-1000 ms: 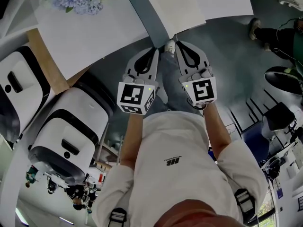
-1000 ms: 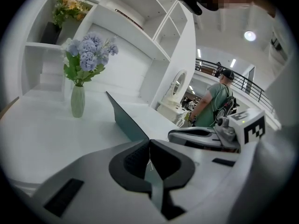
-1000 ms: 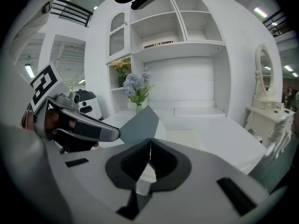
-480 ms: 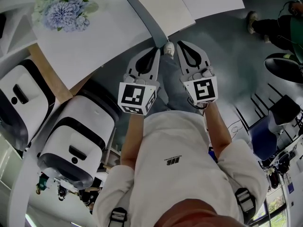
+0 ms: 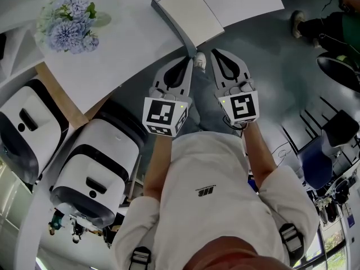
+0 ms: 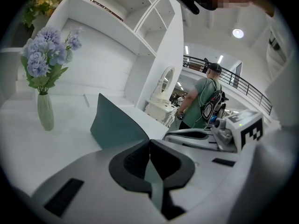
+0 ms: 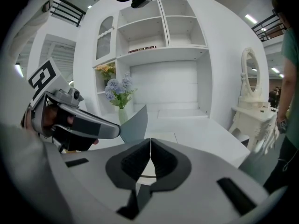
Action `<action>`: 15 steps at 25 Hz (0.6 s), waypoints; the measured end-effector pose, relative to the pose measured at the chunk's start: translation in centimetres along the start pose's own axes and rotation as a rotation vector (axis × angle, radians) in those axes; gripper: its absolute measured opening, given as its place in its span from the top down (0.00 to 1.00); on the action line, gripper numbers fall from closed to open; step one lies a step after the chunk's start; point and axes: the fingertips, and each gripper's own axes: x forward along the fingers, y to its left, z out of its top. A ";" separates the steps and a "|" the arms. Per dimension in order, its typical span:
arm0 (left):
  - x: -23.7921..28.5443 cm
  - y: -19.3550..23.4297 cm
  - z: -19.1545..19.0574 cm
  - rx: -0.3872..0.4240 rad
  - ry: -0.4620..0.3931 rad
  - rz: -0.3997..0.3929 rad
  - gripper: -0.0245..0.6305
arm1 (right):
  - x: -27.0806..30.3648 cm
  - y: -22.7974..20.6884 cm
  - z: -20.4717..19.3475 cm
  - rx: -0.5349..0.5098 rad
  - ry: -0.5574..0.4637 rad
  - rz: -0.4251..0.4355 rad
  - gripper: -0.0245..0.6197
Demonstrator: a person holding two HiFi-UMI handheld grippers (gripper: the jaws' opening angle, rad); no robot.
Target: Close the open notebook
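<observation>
One notebook point(image 5: 194, 10), left cover point(image 5: 169, 20) raised, spine front-to-back

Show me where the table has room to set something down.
Bare table lies between the flowers and the notebook, and right of the notebook. Crowded at the near edge, where the left gripper holds its cover beside the right gripper.

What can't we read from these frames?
Writing on the notebook pages: too small, head view.
How much cover the left gripper holds: its fingers hide it, left gripper view.
Shelf book titles: too small, right gripper view.
Table far edge: cut off at head view's top.
</observation>
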 end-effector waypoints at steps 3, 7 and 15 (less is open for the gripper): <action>0.7 -0.5 0.2 0.004 0.006 -0.009 0.96 | -0.2 -0.7 -0.1 0.009 0.001 -0.008 0.97; 1.9 -0.8 0.4 0.008 0.014 -0.018 0.96 | -0.2 -1.9 -0.5 0.018 0.010 -0.017 0.97; 4.5 -1.8 0.4 0.013 0.034 -0.037 0.96 | -0.3 -4.5 -1.3 0.037 0.020 -0.040 0.97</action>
